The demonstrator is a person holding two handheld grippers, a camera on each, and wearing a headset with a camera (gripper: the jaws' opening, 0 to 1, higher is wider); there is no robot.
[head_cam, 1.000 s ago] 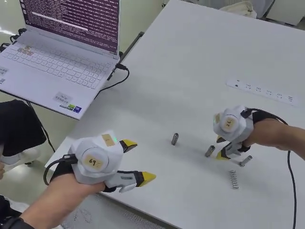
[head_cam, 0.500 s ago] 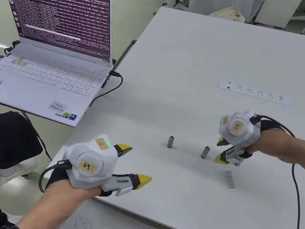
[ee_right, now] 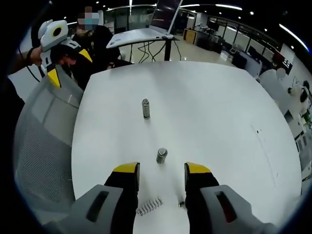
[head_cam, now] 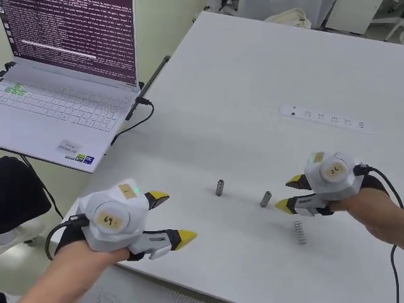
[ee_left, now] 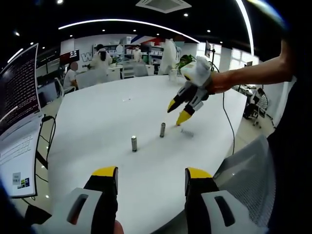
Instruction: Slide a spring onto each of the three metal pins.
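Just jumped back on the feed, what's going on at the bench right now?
A person holds both grippers over a white table. The right gripper hovers open and empty beside one upright pin. A second pin stands farther toward the left gripper, which is also open and empty, at the table's near edge. Both pins seem to carry coils already. A loose spring lies flat by the right gripper, not yet picked up.

I held the left gripper (head_cam: pixel 172 218) low, its jaws spread wide and empty. The right gripper (head_cam: pixel 288 194) pointed left, jaws likewise parted, gripping nothing.
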